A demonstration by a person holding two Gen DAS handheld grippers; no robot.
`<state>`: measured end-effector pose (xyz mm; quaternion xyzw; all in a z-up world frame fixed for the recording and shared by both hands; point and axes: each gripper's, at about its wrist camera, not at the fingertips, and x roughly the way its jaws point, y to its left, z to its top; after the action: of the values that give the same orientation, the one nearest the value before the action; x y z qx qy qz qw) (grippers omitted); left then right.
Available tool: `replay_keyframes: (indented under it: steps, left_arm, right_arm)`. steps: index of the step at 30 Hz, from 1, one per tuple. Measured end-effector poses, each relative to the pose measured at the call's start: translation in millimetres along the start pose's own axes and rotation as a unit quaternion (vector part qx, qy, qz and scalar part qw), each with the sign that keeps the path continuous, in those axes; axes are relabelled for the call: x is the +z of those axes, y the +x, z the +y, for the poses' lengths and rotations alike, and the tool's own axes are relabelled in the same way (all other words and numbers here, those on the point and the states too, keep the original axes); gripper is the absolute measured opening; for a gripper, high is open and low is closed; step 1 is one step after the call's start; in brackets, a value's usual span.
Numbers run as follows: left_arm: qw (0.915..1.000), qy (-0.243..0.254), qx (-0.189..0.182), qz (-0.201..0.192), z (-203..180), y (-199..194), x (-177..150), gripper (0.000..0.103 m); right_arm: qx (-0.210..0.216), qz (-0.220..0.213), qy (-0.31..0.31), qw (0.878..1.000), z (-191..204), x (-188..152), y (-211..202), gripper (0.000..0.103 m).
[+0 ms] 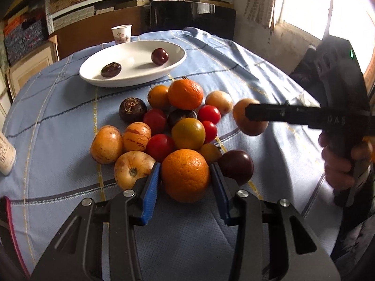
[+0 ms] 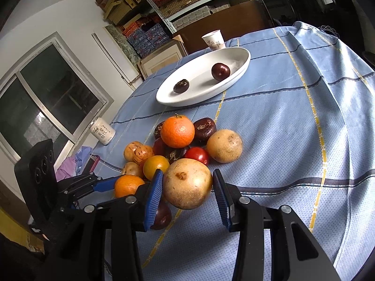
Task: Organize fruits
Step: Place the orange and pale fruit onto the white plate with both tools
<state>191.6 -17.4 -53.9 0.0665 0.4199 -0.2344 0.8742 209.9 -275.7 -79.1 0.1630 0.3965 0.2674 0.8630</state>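
Both grippers angle down over the fruit heap mid-table. The left gripper (image 1: pixel 185 175) is clamped on an orange (image 1: pixel 185 175) at the heap's near edge (pebbled, bright skin). The right gripper (image 2: pixel 187 185) grips a tan, speckled round fruit (image 2: pixel 187 183), raised off the blue cloth (image 2: pixel 293 117).

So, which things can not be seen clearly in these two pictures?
- Dark plum, right wrist view: mostly hidden behind a blue finger of the right hand-held gripper.
- Can, left wrist view: cut off by the left edge.
- Cup print, both views: too small to read.
- Window, left wrist view: washed out by glare.
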Motion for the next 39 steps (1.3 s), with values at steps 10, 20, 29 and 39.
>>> replay_keyframes:
  steps: [10,20,29,39]
  left_arm:
    - [0.9977,-0.051,-0.003,-0.045,54,-41,53,0.042]
    - [0.9892,-0.121,0.013,-0.082,115,-7,157,0.042]
    - [0.9871,-0.15,0.039,-0.038,141,75,182,0.042]
    - [0.9866,-0.156,0.048,-0.007,153,103,172,0.042]
  right_arm:
    - [0.0,0.009,-0.048,0.999,23,34,-6,0.044]
    - [-0.047,-0.042,-0.066,0.996,35,143,40,0.044]
    - [-0.092,0.012,-0.046,0.995,13,165,122,0.044]
    - [-0.093,0.038,-0.038,0.994,3,166,151,0.044]
